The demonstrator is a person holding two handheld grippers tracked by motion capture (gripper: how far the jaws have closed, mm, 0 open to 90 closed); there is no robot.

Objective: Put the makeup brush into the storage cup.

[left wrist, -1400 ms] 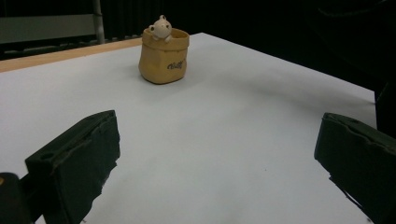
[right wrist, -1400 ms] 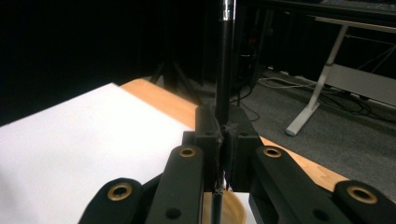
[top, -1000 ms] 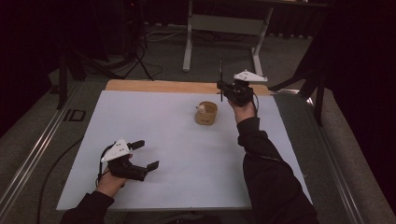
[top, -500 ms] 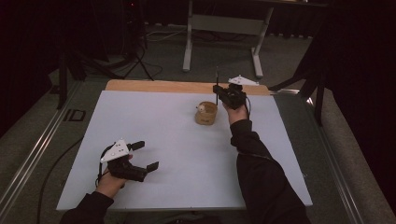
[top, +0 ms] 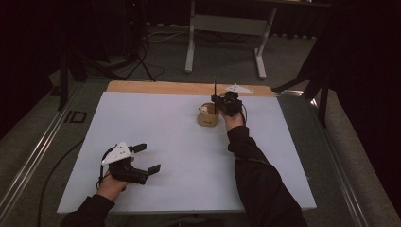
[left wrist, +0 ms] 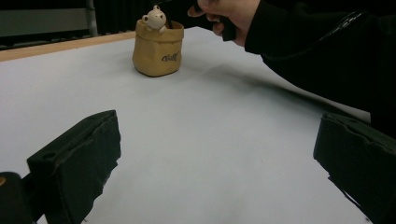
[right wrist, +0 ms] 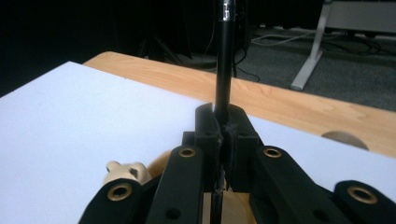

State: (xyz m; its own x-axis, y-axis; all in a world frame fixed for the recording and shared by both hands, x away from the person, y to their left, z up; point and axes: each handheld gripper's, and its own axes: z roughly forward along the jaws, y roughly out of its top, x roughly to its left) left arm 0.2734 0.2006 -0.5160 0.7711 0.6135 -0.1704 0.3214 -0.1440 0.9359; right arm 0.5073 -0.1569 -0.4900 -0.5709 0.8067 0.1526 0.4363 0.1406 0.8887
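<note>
A small tan pot [top: 208, 118] with a pale animal figure [top: 204, 110] on its rim stands at the back middle of the white board. My right gripper [top: 217, 102] hovers just right of and above the pot, shut on a thin black pen [top: 215, 90] that stands upright. In the right gripper view the pen [right wrist: 224, 60] rises from between the closed jaws of the right gripper [right wrist: 220, 128], with the figure [right wrist: 123, 171] below on the left. My left gripper [top: 149, 158] rests open near the front left, nothing between its fingers [left wrist: 79, 163]. It faces the pot [left wrist: 159, 49].
The white board [top: 165, 137] covers a wooden table whose edge [top: 156, 87] shows at the back. A white three-cornered plate [top: 238, 88] lies behind the right hand. The person's dark sleeve [top: 255, 170] stretches over the board's right half. A desk frame [top: 227, 23] stands on the floor beyond.
My right gripper has carried the pen left and slightly down, from right of the pot to just above its right rim. The left gripper has stayed put.
</note>
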